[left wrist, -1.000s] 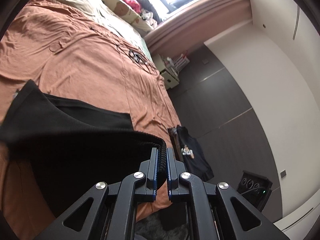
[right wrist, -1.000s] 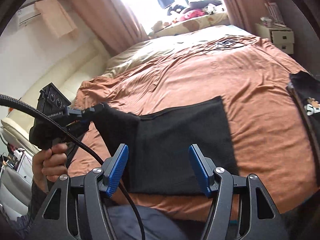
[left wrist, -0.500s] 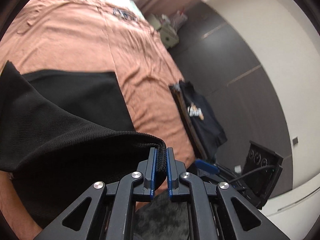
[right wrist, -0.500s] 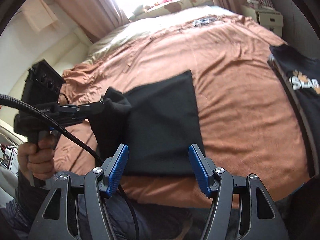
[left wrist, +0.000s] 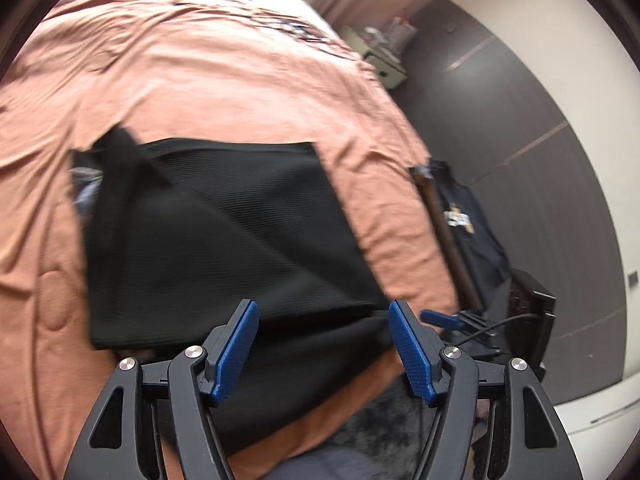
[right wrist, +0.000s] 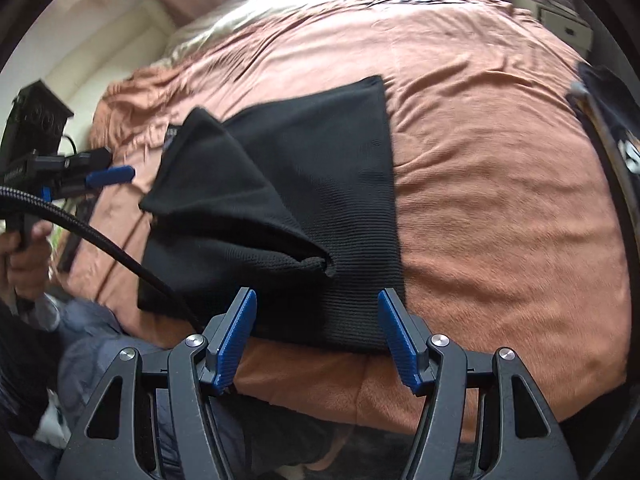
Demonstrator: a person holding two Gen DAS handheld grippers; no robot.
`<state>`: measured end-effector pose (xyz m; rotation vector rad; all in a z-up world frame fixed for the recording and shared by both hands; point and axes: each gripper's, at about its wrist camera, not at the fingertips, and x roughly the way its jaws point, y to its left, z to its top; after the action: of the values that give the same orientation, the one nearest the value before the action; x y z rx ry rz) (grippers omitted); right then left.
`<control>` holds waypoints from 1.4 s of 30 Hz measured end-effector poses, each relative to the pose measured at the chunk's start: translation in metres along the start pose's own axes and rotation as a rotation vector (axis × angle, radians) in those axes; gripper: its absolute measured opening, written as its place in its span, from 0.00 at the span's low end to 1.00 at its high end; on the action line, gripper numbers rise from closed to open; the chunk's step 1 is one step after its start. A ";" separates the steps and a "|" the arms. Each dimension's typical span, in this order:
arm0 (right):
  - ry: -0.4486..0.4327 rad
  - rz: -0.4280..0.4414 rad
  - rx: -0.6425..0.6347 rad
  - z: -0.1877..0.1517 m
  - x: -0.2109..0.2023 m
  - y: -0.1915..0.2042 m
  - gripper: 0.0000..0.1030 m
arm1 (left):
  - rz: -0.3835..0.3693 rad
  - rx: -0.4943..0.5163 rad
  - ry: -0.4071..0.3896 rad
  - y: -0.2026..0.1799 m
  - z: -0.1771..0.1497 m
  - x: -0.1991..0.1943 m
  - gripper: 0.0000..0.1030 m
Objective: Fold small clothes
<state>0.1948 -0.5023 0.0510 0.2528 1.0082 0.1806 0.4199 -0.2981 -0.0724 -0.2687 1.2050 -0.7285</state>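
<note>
A black knit garment [left wrist: 216, 236] lies on the orange bedspread [left wrist: 200, 76], with one side folded over itself; the folded flap [right wrist: 224, 196] lies loose on top. My left gripper [left wrist: 324, 344] is open and empty, just above the garment's near edge. My right gripper [right wrist: 318, 336] is open and empty, over the garment's near edge. The left gripper also shows at the left of the right wrist view [right wrist: 108, 176], beside the garment.
A dark printed T-shirt [left wrist: 460, 216] hangs over the bed's right side by a wooden rail. A white nightstand [left wrist: 384, 68] stands at the far corner. Dark wardrobe doors [left wrist: 540, 152] line the right. Pillows lie at the head of the bed.
My left gripper was shut on the garment's edge, carried it across, and has now opened and let it drop. The flap lies on the garment. The right gripper stayed open.
</note>
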 end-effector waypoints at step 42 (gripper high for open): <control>0.028 -0.032 -0.014 0.052 0.066 0.000 0.08 | 0.078 -0.221 -0.074 0.106 -0.031 -0.010 0.62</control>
<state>0.2738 -0.4918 0.0239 0.2220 1.0377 0.1621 0.4286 -0.2066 -0.1348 -0.4254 1.2192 -0.5134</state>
